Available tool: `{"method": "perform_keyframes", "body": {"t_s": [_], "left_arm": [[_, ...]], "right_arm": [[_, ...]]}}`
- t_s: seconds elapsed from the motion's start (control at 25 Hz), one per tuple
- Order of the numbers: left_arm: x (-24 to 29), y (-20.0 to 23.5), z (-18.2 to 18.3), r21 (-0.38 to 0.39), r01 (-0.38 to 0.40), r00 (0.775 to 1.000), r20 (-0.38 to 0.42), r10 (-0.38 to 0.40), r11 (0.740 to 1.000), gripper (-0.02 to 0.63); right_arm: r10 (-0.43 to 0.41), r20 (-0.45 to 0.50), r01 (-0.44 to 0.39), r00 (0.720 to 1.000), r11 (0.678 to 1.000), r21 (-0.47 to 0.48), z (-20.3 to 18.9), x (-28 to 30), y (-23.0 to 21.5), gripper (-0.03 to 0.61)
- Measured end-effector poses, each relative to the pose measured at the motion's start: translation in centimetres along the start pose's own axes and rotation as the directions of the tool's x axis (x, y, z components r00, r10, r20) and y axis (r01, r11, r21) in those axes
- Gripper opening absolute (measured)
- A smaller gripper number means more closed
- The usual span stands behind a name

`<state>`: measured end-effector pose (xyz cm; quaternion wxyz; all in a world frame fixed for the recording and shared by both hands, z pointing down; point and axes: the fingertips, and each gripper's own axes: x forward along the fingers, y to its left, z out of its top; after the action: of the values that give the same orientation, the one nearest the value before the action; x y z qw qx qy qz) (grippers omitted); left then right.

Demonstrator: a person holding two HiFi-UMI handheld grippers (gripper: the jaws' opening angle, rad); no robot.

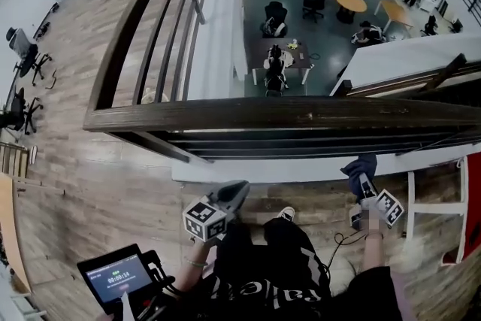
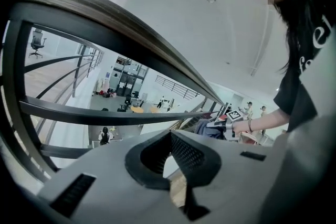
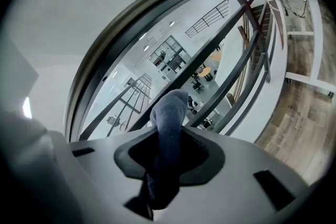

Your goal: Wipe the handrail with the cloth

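The handrail [image 1: 285,115] seems not yet wiped: the right gripper [image 1: 362,183], pinching the cloth [image 1: 359,165], must reach farther; the left gripper [image 1: 234,195] is closed, empty.

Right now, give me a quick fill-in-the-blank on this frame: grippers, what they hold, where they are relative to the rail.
1. The right gripper is shut on a blue-grey ___.
2. The left gripper has its jaws together and holds ___.
3. In the head view both grippers sit ___ the handrail, touching no part of it.

Missing words: cloth; nothing; below.
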<state>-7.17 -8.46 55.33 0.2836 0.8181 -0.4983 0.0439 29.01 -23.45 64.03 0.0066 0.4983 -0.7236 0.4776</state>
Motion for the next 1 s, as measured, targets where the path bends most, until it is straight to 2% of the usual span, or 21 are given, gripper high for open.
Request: {"method": "perform_keyframes", "body": {"t_s": [0.28, 0.44, 0.6, 0.72, 0.88, 1.0], "left_arm": [[-3.6, 3.3, -3.9, -0.008, 0.000, 1.000, -0.004, 0.000, 1.000, 0.000], [-9.3, 7.7, -5.3, -0.002, 0.004, 1.000, -0.019, -0.004, 1.000, 0.000], [-12.9, 11.4, -7.5, -0.007, -0.008, 1.000, -0.031, 0.008, 1.000, 0.000], [-14.0, 12.5, -9.5, -0.020, -0.033, 0.998, -0.052, 0.032, 0.999, 0.000], [-16.1, 14.8, -10.7, -0.064, -0.036, 0.999, -0.022, 0.035, 0.997, 0.000], [-17.4, 17.0, -11.7, -0.077, -0.063, 0.997, -0.039, 0.060, 0.995, 0.000]], "right_arm": [[0.103, -0.134, -0.107, 0.986, 0.994, -0.020, -10.8, 4.8, 6.1, 0.092], [0.153, -0.218, -0.167, 0.964, 0.985, -0.049, -19.4, 7.9, 13.8, 0.092], [0.180, -0.328, -0.226, 0.927, 0.968, -0.108, -26.6, 11.2, 19.3, 0.092], [0.196, -0.402, -0.273, 0.894, 0.951, -0.143, -30.5, 13.4, 21.4, 0.092], [0.215, -0.474, -0.328, 0.854, 0.930, -0.168, -35.2, 16.9, 26.1, 0.092], [0.224, -0.519, -0.365, 0.825, 0.912, -0.187, -38.6, 19.9, 29.3, 0.092]]}}
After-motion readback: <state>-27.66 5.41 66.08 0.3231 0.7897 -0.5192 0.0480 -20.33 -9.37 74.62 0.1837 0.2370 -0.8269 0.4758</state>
